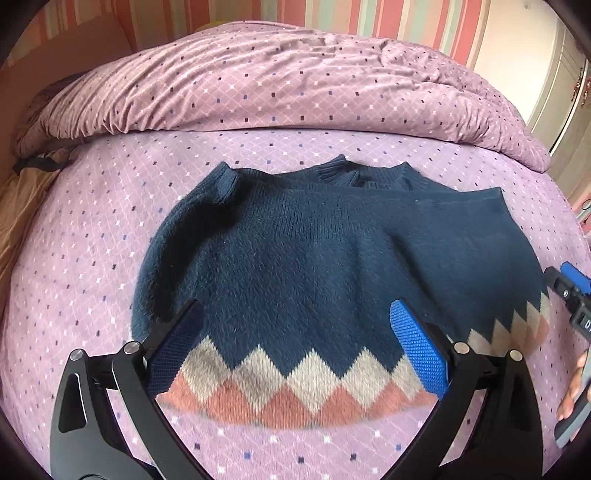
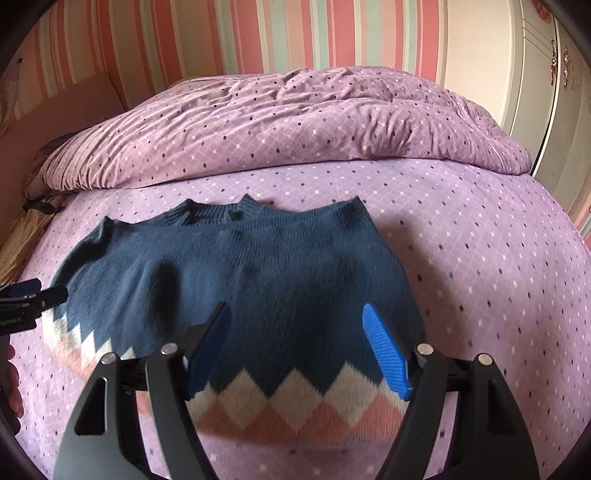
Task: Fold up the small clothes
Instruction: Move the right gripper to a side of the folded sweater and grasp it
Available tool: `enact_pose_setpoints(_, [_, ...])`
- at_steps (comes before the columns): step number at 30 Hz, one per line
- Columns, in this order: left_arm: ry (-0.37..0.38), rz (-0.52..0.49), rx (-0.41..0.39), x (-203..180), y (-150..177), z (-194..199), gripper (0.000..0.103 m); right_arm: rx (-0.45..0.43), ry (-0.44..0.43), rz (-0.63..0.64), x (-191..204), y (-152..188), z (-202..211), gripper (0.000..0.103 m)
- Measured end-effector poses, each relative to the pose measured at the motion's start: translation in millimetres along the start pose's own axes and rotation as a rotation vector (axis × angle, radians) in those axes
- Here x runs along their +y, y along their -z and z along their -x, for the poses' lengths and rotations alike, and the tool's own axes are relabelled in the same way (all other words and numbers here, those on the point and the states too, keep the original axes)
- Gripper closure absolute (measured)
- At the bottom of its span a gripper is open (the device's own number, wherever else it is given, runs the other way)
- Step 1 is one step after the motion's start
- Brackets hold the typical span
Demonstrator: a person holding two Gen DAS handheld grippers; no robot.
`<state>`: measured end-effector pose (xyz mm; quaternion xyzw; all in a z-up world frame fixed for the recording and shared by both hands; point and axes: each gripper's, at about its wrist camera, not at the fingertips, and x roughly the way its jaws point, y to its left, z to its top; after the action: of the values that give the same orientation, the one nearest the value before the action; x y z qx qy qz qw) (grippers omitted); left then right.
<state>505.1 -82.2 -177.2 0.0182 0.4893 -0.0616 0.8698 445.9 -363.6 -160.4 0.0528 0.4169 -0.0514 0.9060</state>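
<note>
Small navy knitted sweater [image 1: 314,266] with a beige-and-salmon diamond band at the hem lay flat on the lilac dotted bedsheet [image 1: 92,221], hem nearest, collar at the far side. Left gripper [image 1: 295,332] hung above the hem's left part, blue pads spread wide, nothing between them. Right gripper [image 2: 295,328] likewise gaped above the hem's right part, empty. A crumpled mauve duvet [image 2: 295,129] lay beyond, against the striped wall [image 2: 295,33].
</note>
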Motion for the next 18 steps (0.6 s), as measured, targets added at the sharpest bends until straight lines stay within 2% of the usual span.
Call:
enact_pose_setpoints(9, [0.019, -0.036, 0.019, -20.1, 21.4, 24.5, 0.003, 0.022, -0.004, -0.044, -6.3, 29.5, 24.6, 0.028])
enact_pose_setpoints(18, [0.068, -0.043, 0.036, -51.3, 26.1, 15.1, 0.003, 0.049, 0.012, -0.112, -35.0, 50.5, 26.0, 0.028])
